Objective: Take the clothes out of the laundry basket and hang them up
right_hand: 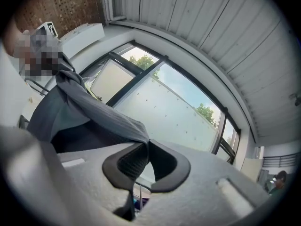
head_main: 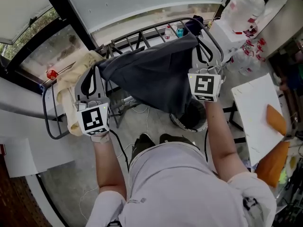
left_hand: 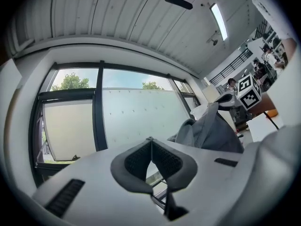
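Observation:
A dark grey garment [head_main: 156, 74] is stretched out between my two grippers above the metal drying rack [head_main: 142, 34]. My left gripper [head_main: 94, 67] is shut on its left corner; in the left gripper view the jaws [left_hand: 150, 140] meet with only a sliver of cloth at the tips, and the garment [left_hand: 211, 131] hangs off to the right. My right gripper [head_main: 198, 39] is shut on the right corner, where the cloth [right_hand: 80, 107] runs straight into the closed jaws [right_hand: 148, 142]. The round laundry basket [head_main: 189, 119] sits on the floor, partly hidden under the garment.
A cream garment [head_main: 71, 89] hangs over the rack's left end. A white table [head_main: 255, 117] with an orange piece [head_main: 276, 119] stands at the right, a clear plastic bag [head_main: 244, 8] behind it. Windows lie beyond the rack. The person's torso fills the lower middle.

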`<state>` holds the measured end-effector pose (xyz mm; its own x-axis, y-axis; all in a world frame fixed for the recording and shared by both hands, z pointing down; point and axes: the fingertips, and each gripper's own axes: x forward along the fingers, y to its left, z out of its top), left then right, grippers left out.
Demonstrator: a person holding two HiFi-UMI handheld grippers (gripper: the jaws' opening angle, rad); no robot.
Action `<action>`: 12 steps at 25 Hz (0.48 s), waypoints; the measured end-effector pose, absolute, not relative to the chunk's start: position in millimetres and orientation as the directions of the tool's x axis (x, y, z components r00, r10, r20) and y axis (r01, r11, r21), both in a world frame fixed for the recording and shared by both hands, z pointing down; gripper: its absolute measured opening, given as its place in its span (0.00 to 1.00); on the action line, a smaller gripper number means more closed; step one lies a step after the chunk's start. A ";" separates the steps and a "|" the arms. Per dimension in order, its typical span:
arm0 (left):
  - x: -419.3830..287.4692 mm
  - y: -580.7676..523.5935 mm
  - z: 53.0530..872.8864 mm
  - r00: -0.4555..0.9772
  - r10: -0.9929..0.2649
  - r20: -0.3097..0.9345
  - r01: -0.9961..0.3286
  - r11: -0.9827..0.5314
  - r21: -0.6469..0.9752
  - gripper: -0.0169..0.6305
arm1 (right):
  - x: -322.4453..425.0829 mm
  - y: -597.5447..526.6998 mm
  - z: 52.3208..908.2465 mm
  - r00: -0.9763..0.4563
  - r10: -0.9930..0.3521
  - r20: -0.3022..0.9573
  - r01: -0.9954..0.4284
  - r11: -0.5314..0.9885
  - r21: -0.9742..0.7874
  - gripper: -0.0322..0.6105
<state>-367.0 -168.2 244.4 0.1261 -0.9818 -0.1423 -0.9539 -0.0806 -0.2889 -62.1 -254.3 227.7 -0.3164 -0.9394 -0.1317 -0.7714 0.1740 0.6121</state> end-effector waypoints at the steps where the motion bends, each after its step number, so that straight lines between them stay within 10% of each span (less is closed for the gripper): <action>1: -374.2 -176.4 240.3 0.133 -0.979 -0.153 -0.954 -0.084 -0.288 0.03 | -68.8 -260.5 222.9 -0.312 -0.940 -0.141 -0.771 0.164 0.615 0.08; 12: -423.3 -273.5 190.4 0.154 -0.965 -0.214 -0.939 -0.075 -0.337 0.03 | -120.6 -354.2 161.3 -0.300 -0.932 -0.203 -0.786 0.120 0.607 0.08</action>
<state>-423.3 -273.5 190.4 0.1539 -0.9646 -0.2139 -0.9386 -0.0751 -0.3366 -120.6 -354.2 161.3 -0.2999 -0.9320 -0.2035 -0.7856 0.1203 0.6069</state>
